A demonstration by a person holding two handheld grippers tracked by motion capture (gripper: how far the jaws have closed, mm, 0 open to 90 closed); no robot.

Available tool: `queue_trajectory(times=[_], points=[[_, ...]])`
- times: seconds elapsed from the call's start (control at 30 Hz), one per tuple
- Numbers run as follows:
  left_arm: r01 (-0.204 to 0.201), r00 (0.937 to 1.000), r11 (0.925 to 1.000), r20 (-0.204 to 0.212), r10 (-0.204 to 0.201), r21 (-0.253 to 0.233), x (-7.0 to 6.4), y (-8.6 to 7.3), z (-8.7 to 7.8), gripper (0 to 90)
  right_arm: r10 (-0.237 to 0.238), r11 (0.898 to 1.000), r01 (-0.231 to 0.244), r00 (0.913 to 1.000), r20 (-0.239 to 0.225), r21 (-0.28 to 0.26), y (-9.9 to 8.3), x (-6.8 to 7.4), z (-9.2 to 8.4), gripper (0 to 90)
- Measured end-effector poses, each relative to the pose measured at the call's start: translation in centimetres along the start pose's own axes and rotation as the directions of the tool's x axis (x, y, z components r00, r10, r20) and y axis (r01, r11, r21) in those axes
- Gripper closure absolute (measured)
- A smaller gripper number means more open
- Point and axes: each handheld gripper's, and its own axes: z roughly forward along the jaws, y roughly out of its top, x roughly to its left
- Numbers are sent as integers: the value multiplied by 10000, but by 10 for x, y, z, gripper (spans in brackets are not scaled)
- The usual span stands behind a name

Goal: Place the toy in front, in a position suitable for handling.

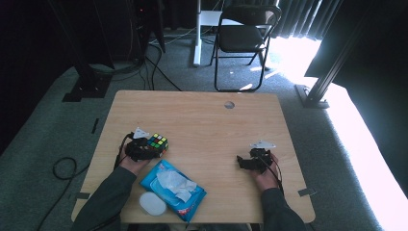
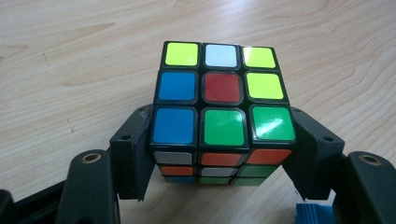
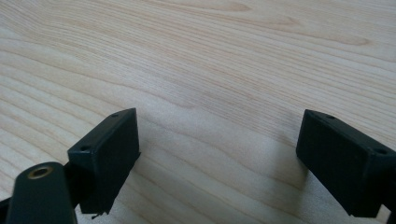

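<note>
The left gripper (image 2: 223, 154) has its fingers (image 2: 135, 149) clamped on the lower sides of the puzzle cube (image 2: 223, 107), which rests on the bench (image 1: 207, 120). Gripped so low, the cube could tip forward on lifting. The high view adds a wipes pack (image 1: 173, 188) just behind those fingers. The right gripper (image 3: 233, 158) stands wide, holding nothing.

From the high view the left gripper (image 1: 144, 148) covers the near side of the Rubik's cube (image 1: 158, 142). In the left gripper view its lowest row sinks behind the jaws. The wet-wipes pack (image 2: 314, 213) is cut off at that view's bottom edge, its label too small to read.
</note>
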Motion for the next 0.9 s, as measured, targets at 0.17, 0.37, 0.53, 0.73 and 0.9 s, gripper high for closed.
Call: queue_trajectory(times=[0.17,0.37,0.53,0.73,0.9], points=[[-60,10000,10000,1,60,32,2,2,4,341,-16,10000,16,10000,3,-3,0,0,0,129],[-174,9998,9998,-30,174,-6,2,4,8,341,-20,10000,20,10000,5,9,0,0,0,129],[-100,9999,9999,69,101,-101,1,8,10,341,-16,10000,16,10000,2,0,0,0,0,129],[-308,9994,9994,162,311,-181,-2,14,11,341,-17,10000,17,10000,3,-1,0,0,0,129],[-646,9971,9976,395,656,-242,-5,20,12,341,-15,10000,15,10000,2,1,0,0,0,129]])
